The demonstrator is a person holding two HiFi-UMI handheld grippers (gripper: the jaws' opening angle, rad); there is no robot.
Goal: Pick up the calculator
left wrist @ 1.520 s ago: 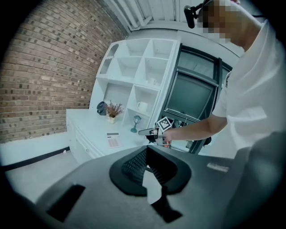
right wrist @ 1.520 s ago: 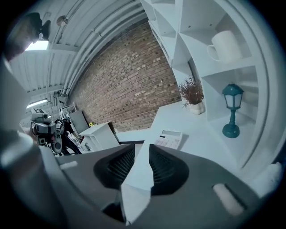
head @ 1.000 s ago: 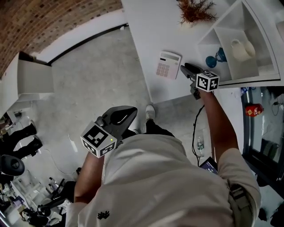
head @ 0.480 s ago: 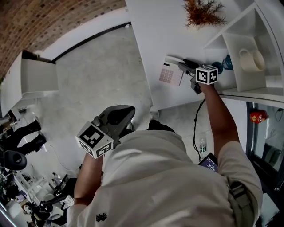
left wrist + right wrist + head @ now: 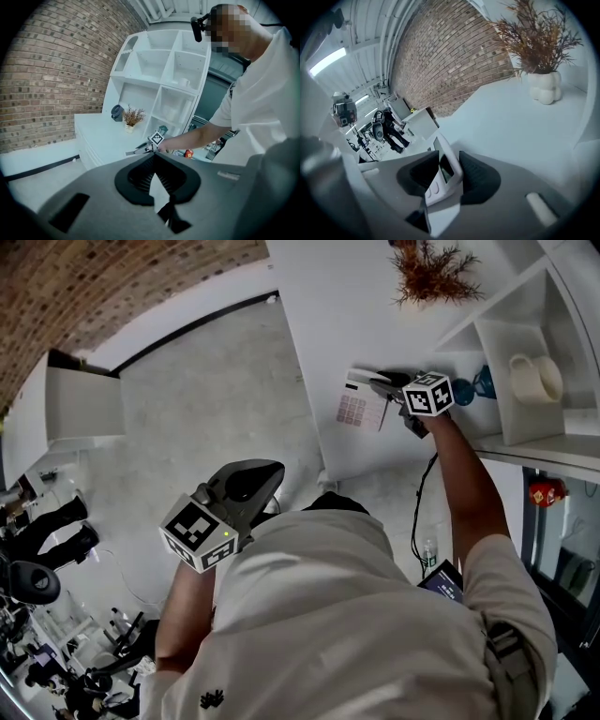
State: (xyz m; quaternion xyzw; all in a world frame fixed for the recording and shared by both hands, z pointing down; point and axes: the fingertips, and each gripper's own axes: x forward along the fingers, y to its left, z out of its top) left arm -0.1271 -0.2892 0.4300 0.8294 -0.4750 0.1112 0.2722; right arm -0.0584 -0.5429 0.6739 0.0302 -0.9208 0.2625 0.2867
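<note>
The white calculator (image 5: pixel 354 405) with pink keys is on the white counter (image 5: pixel 323 324), near its front edge, and stands tilted on edge. My right gripper (image 5: pixel 379 390) reaches it from the right. In the right gripper view the calculator (image 5: pixel 443 171) stands edge-on between the two dark pads (image 5: pixel 474 176). The jaws have just been closing and now press on it. My left gripper (image 5: pixel 266 474) hangs low at my left side, far from the counter. It is shut, with nothing in it (image 5: pixel 153 157).
A dried plant in a white pot (image 5: pixel 432 276) stands at the back of the counter. A white shelf unit (image 5: pixel 525 423) to the right holds a white mug (image 5: pixel 535 377) and a blue object (image 5: pixel 473 384). Grey floor lies to the left.
My right gripper has moved left over the calculator and taken it between its jaws; the calculator now stands tilted instead of lying flat. The left gripper has hardly shifted.
</note>
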